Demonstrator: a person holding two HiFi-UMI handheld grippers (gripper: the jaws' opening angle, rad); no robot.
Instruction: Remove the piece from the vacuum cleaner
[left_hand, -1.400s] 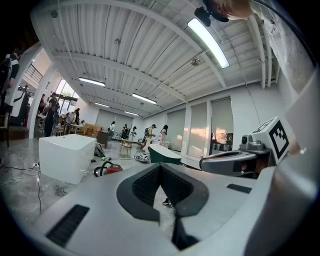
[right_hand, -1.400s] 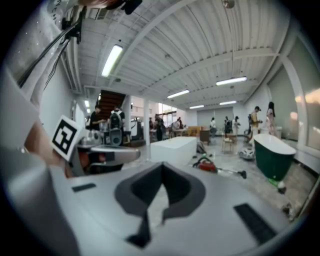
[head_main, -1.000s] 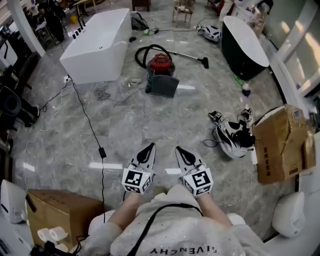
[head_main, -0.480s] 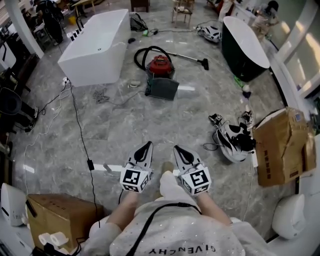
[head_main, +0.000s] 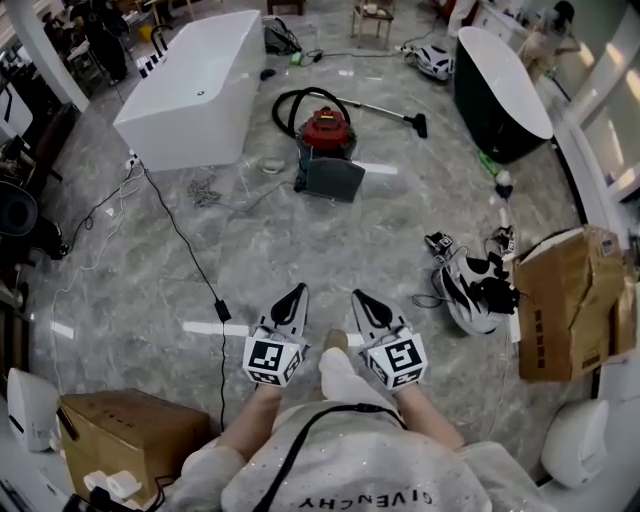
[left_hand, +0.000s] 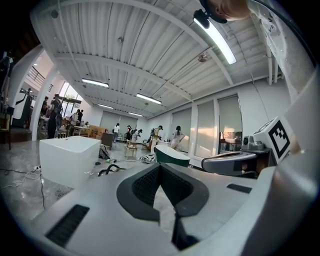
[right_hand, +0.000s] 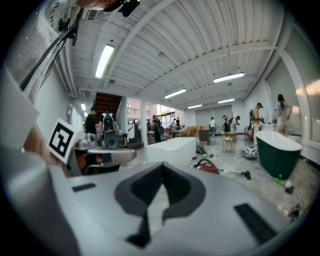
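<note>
Too far away to start.
The round red vacuum cleaner (head_main: 326, 132) sits far ahead. The left gripper (head_main: 296, 293) and right gripper (head_main: 359, 299) are pinched closed, empty. Next, probably: go close, open up.

Glossy marble-look floor (head_main: 300, 250), shiny red plastic vacuum cleaner (head_main: 327, 128), matt cardboard box (head_main: 565, 300)

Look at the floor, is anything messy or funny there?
Yes, it's cluttered. A black cable snakes loosely across the marble floor, easy to trip on. The red vacuum cleaner sits with its hose looped beside it and a grey panel at its front. A cardboard box on the right looks crumpled.
</note>
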